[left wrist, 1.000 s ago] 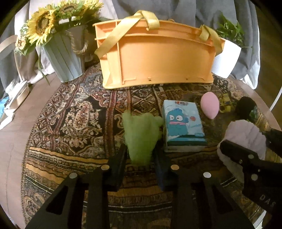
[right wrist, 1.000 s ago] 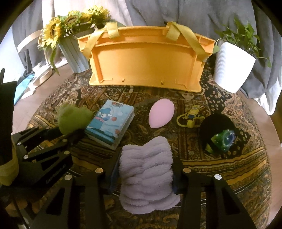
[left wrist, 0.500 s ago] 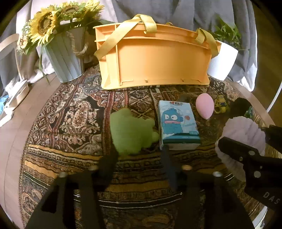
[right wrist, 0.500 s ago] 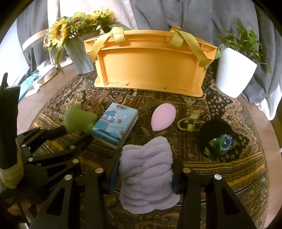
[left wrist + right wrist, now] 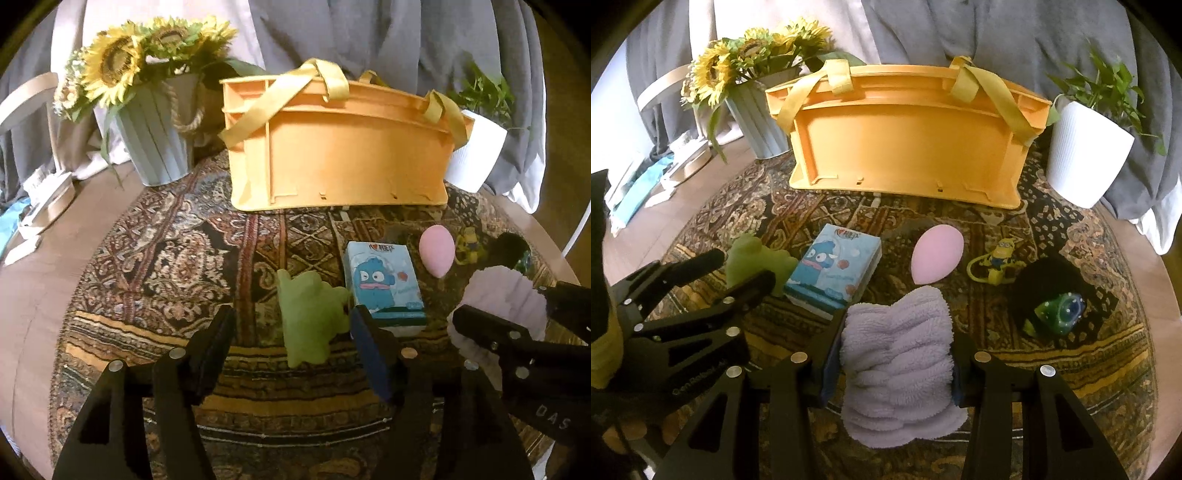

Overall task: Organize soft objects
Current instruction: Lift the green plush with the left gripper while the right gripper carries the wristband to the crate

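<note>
You are pinching the lilac towel (image 5: 897,354) in your right gripper (image 5: 892,363), low centre of the right view, its jaws pressing both sides so it bunches for a lift. Your left gripper (image 5: 291,328) is gaping around the green plush (image 5: 310,319), not touching it. The orange bin (image 5: 905,147) is waiting at upper centre, likely where both are going.
</note>
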A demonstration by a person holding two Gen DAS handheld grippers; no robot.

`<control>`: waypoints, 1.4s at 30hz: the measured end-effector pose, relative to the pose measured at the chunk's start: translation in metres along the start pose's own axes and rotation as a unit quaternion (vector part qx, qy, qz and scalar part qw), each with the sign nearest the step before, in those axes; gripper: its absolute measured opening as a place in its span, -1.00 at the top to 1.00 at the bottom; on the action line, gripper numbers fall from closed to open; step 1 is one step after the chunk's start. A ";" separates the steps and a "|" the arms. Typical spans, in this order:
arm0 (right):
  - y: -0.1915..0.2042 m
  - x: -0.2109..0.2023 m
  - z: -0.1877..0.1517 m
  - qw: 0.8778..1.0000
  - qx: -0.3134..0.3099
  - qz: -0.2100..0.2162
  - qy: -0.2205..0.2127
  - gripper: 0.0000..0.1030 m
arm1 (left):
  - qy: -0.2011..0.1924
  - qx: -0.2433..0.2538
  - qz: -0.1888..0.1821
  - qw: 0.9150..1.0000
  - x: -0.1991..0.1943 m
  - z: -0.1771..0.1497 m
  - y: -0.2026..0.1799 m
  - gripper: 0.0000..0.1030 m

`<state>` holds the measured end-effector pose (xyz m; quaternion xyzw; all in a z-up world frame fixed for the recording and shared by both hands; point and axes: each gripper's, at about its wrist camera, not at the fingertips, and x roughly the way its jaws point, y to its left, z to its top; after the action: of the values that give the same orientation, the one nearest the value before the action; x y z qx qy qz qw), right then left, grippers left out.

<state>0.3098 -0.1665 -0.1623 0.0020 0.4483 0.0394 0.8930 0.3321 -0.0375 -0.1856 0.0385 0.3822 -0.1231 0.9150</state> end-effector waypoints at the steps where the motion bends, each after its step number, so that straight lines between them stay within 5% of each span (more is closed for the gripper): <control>1: 0.000 0.001 0.000 1.000 0.000 0.000 0.001 0.10 | 0.004 -0.001 -0.004 1.000 0.004 0.001 0.000 -0.23; 9: 0.001 0.006 0.002 1.000 -0.001 0.000 0.003 0.10 | 0.029 -0.012 -0.031 0.999 0.024 0.002 -0.001 0.23; 28: -0.004 -0.042 0.018 0.999 0.005 0.006 -0.052 0.10 | 0.003 -0.016 -0.032 0.999 -0.028 0.022 -0.005 0.23; 42: -0.009 -0.100 0.059 0.989 0.006 0.013 -0.146 0.10 | -0.080 -0.009 -0.024 0.996 -0.084 0.069 -0.012 0.23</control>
<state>0.2977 -0.1810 -0.0472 0.0193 0.3129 0.0472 0.9484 0.3204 -0.0437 -0.0772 0.0107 0.3100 -0.1442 0.9397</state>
